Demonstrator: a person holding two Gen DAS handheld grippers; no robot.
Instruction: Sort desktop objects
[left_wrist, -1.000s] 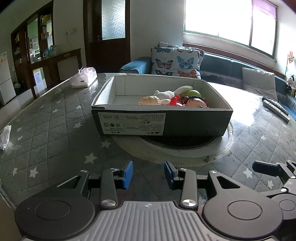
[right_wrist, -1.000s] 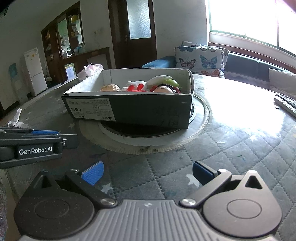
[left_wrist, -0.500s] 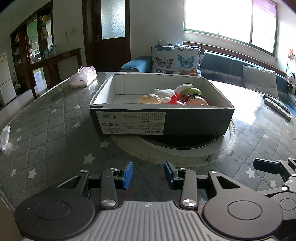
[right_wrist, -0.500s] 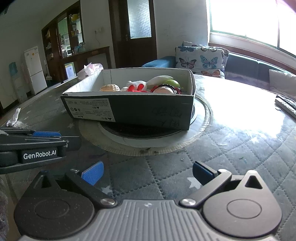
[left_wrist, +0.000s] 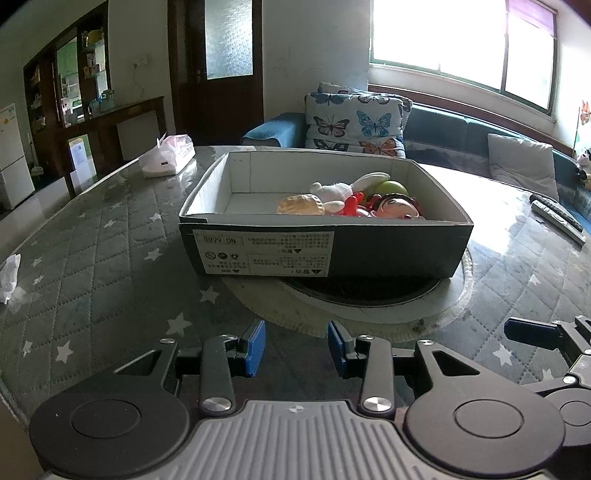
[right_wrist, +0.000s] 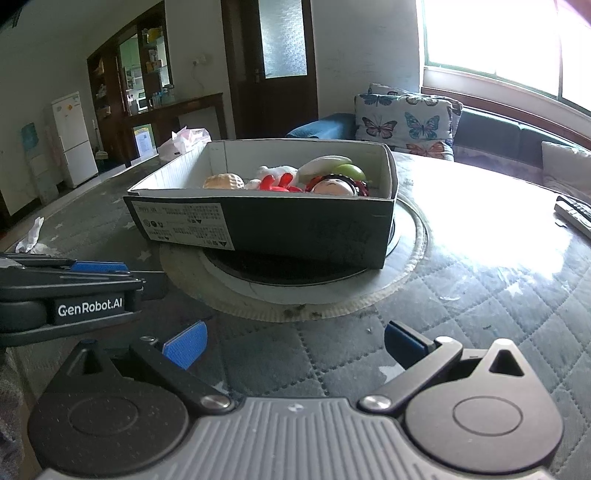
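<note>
Broadside, box (left_wrist: 388, 251) long axis roughly left-right, toys (left_wrist: 354, 201) inside.

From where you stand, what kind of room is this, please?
Probably a home living-dining room: a green sofa with butterfly-print cushions, a white fridge, and a round quilted dining table.

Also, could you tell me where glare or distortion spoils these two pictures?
Left wrist view: the window is blown out and door lines bow. Right wrist view: glare whitens the table beside the box; the toys stay readable.
</note>
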